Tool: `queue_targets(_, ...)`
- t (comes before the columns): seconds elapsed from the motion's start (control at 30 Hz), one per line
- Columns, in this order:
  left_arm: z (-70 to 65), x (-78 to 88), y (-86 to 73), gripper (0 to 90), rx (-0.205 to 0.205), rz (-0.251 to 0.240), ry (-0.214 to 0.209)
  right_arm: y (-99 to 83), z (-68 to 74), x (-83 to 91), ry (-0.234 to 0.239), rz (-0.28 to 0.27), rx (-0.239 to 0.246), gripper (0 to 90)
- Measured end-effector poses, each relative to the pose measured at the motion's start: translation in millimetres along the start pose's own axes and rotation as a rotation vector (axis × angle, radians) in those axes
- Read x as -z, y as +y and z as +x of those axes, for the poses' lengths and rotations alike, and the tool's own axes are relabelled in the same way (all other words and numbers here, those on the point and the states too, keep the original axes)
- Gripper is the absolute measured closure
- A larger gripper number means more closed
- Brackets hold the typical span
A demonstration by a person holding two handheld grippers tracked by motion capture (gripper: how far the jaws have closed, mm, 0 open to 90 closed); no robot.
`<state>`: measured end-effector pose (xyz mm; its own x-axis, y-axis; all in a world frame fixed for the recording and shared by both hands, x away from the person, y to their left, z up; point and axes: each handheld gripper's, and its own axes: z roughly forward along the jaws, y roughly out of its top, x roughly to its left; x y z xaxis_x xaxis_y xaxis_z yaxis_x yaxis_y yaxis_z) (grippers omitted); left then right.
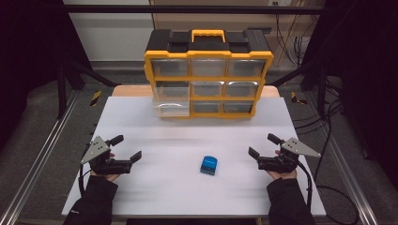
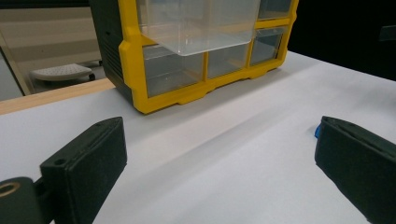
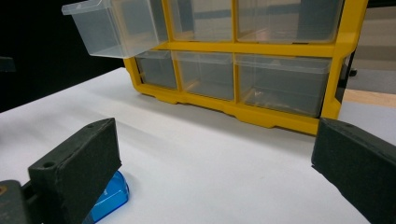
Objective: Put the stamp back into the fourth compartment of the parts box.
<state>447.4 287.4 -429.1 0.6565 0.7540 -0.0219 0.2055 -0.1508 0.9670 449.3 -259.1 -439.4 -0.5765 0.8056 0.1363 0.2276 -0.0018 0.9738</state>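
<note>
Blue box (image 1: 209,165) on white table (image 1: 187,140), between left tongs (image 1: 126,147) and right tongs (image 1: 264,145) — both agape.

A laboratory recording station is indicated. A white rectangular tabletop (image 1: 155,187) is enclosed by black metal frame struts (image 1: 63,89) and flanked by aluminium rails (image 1: 40,159). Loose black cables (image 1: 328,117) are seen on the grey carpeted floor (image 1: 42,108).

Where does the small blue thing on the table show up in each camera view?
High view: blue object lies near the table's centre-front, between both hands.
Left gripper view: a blue sliver at the right jaw's edge.
Right gripper view: bottom left, partly behind the left jaw.
Shared landmark: the pulled-out clear drawer.
</note>
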Motion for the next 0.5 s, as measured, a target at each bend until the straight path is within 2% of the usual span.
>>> queue_targets(0.23, -3.2, -1.2, 1.7, 2.1, 0.001, 0.002, 0.002, -0.4, -0.1, -0.4, 0.005, 0.007, 0.002, 1.3)
queue_targets(0.5, -10.2, -4.4, 5.8, 2.1, 0.001, 0.011, -0.014, -0.9, 1.5, -1.5, 0.002, 0.016, 0.019, 1.3)
